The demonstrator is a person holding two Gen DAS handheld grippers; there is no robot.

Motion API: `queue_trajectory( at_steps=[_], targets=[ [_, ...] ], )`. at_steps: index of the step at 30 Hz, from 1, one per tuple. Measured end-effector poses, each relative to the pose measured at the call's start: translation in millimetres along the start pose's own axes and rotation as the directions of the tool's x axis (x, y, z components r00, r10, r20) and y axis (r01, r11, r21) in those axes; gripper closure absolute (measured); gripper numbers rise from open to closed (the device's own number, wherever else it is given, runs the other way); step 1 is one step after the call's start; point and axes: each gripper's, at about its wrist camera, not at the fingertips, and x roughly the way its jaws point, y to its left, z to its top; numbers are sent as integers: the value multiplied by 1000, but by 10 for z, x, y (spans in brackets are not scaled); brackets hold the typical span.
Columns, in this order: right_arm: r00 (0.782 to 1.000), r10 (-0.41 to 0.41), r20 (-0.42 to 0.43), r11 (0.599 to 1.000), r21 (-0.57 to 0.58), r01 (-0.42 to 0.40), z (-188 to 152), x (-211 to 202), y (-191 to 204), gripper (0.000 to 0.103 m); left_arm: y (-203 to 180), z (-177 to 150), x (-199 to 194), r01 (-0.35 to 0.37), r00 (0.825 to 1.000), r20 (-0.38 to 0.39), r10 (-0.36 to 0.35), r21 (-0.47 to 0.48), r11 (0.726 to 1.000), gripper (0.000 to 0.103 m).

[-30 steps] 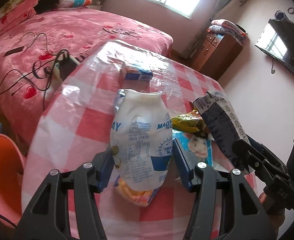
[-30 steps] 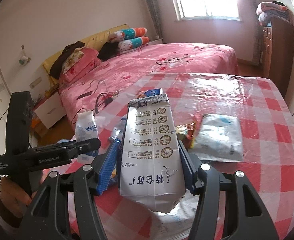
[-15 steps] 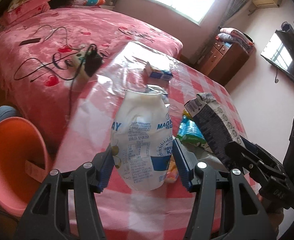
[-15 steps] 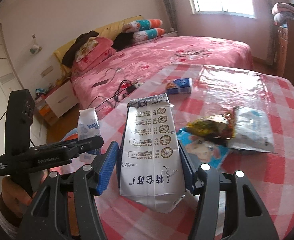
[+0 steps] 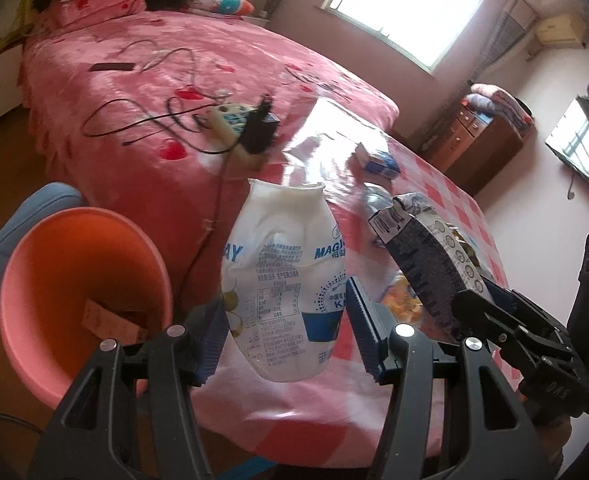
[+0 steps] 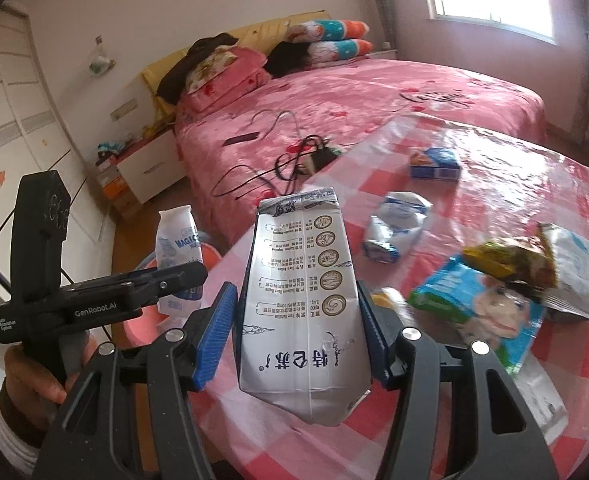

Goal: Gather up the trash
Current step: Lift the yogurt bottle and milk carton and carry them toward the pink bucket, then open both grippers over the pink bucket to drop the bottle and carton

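Note:
My left gripper [image 5: 286,328] is shut on a crumpled white milk pouch [image 5: 282,280] with blue print, held upright beyond the table's left edge, right of an orange bin [image 5: 74,292] that holds paper scraps. It also shows in the right wrist view [image 6: 178,252]. My right gripper [image 6: 298,332] is shut on a grey-white milk carton [image 6: 298,304], held upright over the table's near left edge. The carton also shows in the left wrist view [image 5: 430,264].
The pink-checked table [image 6: 514,184] carries a small blue box [image 6: 434,164], a crushed white-blue pouch [image 6: 394,228], a yellow snack bag [image 6: 510,256], a blue cartoon wrapper [image 6: 482,304] and a silver bag [image 6: 578,276]. A pink bed [image 5: 154,80] with cables and a power strip [image 5: 230,120] lies behind.
Both grippers have moved left and back off the table with their loads. The orange bin has come further into the left wrist view, below left of the pouch.

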Motion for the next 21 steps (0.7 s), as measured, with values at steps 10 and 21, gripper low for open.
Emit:
queue_trajectory(
  at_steps=[10,21],
  targets=[
    [995,76,-68,993,-81,-81,122,393,482,44,682,-49,-188,-74,997,25,77,-120,990,46],
    [970,155,-187,971,-155,-185,165,1059,1070,44,1399,-169,-199,-241,968,14,250,-216,946,46]
  ],
)
